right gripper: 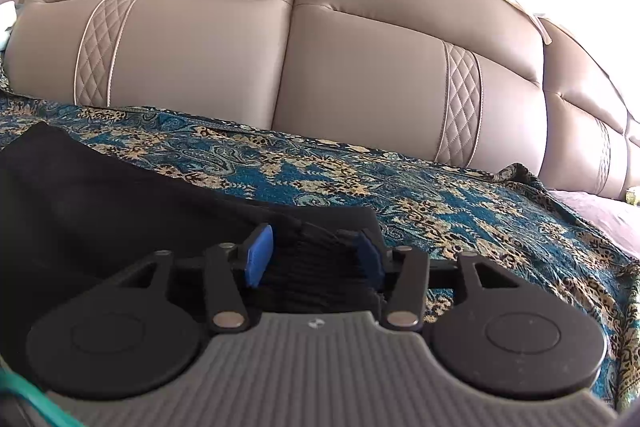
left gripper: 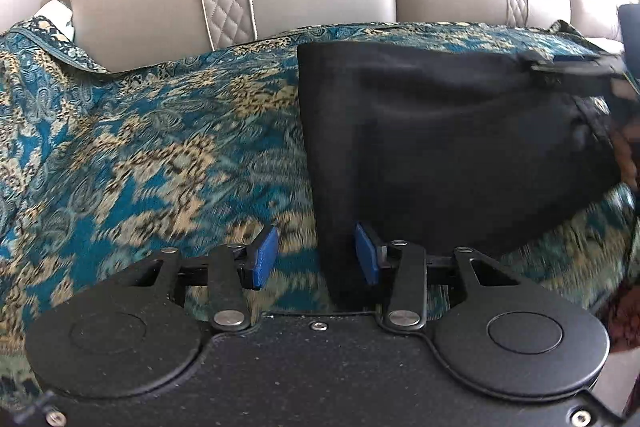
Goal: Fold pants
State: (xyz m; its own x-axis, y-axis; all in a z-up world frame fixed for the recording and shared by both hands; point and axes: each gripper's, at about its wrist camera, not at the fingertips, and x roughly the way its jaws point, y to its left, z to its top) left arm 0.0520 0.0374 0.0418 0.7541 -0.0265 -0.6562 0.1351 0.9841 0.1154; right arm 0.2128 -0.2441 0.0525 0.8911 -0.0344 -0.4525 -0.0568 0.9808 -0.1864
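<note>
Left tongs (left gripper: 317, 255) parted, right tongs (right gripper: 316, 255) straddling pants (right gripper: 120, 203)

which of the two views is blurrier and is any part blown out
Left wrist view: motion smear across the patterned cover and the right edge of the black pants, while the left claw stays sharp. Right wrist view: crisp throughout, but the upper right corner above the sofa back is blown out white. Both bend straight lines, fisheye style.
</note>
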